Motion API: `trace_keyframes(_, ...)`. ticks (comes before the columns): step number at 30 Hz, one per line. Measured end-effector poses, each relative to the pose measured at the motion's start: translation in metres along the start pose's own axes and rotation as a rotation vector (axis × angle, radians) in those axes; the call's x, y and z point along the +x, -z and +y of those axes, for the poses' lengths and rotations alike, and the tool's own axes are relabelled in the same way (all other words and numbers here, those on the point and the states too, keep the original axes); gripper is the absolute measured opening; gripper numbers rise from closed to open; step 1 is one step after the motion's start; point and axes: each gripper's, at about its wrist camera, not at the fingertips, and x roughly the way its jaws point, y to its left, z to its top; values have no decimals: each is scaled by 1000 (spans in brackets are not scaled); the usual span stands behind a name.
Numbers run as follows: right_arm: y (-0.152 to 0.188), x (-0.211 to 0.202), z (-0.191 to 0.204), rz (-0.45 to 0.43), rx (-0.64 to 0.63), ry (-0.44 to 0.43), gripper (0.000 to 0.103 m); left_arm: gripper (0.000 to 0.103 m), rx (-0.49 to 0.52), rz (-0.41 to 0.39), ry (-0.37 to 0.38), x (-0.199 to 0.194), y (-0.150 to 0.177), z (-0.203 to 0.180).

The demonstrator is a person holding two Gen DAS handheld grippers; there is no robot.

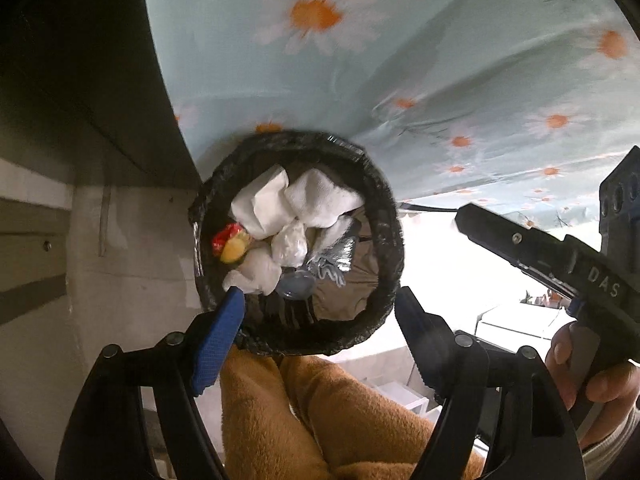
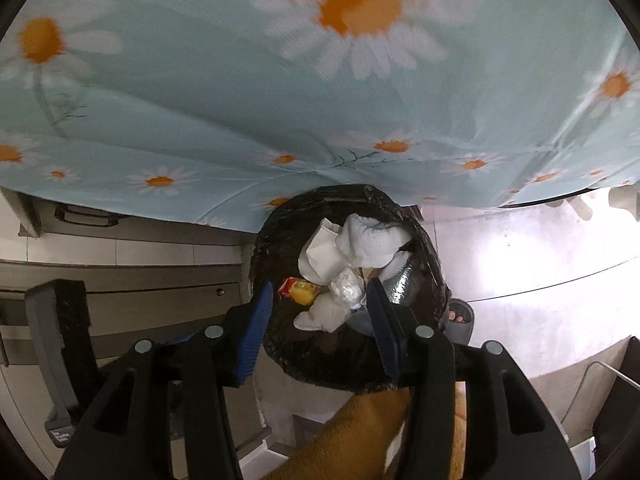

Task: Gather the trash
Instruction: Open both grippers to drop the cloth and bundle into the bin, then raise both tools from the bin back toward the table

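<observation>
Only "DAS", in pale raised letters on the black plastic body of the right gripper (image 1: 496, 236); nothing else legible.

Home bedroom, daisy-print bedsheet (image 2: 224, 92), lined waste bin (image 1: 384, 200)

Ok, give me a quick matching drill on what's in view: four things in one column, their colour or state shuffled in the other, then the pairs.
Things:
1. bin liner
2. sheet
3. wrapper
4. left gripper

Colour or state:
A. red and yellow
B. open, nothing between its fingers
C. black
D. pale blue with daisies

Pairs: 1-C, 2-D, 3-A, 4-B
</observation>
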Motion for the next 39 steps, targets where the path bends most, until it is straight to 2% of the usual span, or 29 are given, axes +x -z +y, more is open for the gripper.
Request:
trace_keyframes(7, 11, -46, 14, -49, 9, -8, 51, 75, 65, -63, -12, -57, 1, -15)
trace_keyframes(14, 26, -95, 43, -128, -27, -16, 51, 75, 133, -162, 13, -122, -2, -34)
trace_keyframes(19, 32, -139, 68, -242, -73, -20, 52, 75, 213, -248, 31, -169, -10, -51)
trace_keyframes(22, 32, -163, 79, -322, -77, -34, 57, 75, 250, -300, 43, -194, -18, -58)
trace_keyframes(25, 28, -181, 86, -389, -71, -40, 57, 75, 288, -338, 53, -217, -25, -65)
trace_keyframes(28, 22, -197, 93, -443, -61, -47, 63, 75, 333, -371, 55, -235, -31, -71)
trace_keyframes(31, 16, -213, 101, -487, -77, -46, 64, 75, 366, -398, 49, -246, -37, -74)
trace_keyframes(39, -20, -254, 109, -566, -139, -3, 64, 75, 357, -472, 75, -272, -58, -79)
